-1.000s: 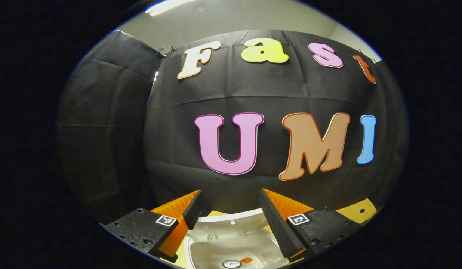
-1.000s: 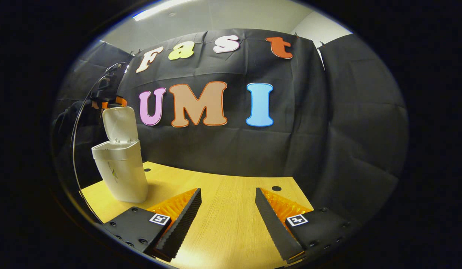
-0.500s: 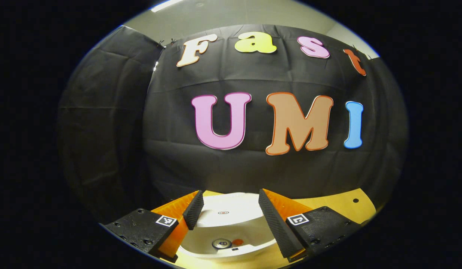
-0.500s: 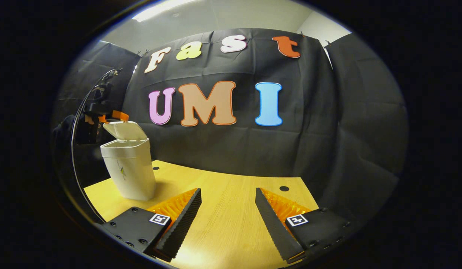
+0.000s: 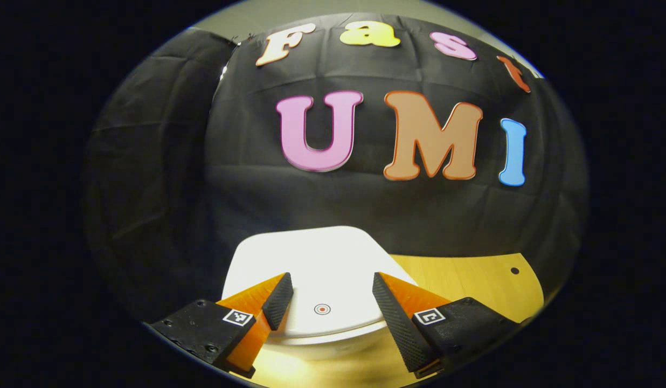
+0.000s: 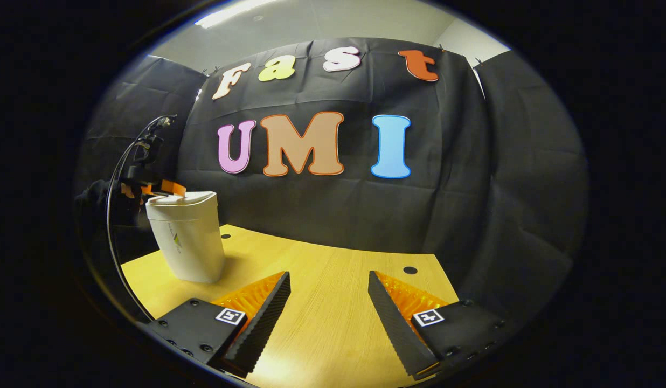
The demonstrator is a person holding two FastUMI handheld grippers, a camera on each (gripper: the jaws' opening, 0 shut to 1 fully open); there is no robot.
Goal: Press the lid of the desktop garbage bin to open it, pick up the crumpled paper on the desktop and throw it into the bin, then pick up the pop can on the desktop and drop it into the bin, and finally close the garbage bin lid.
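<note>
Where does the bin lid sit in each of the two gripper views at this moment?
Left gripper view: the white lid sits bottom centre, behind and between the left gripper fingers.
Right gripper view: the lid sits at the left, atop the bin.
Shared landmark: the wooden desktop.

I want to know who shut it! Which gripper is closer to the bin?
Left. The left gripper is right over the bin, at its lid. The right gripper hangs over the table, well off to the side.

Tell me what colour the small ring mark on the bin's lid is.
Red, a ring mark on the white plastic lid, clearest in the left gripper view.
</note>
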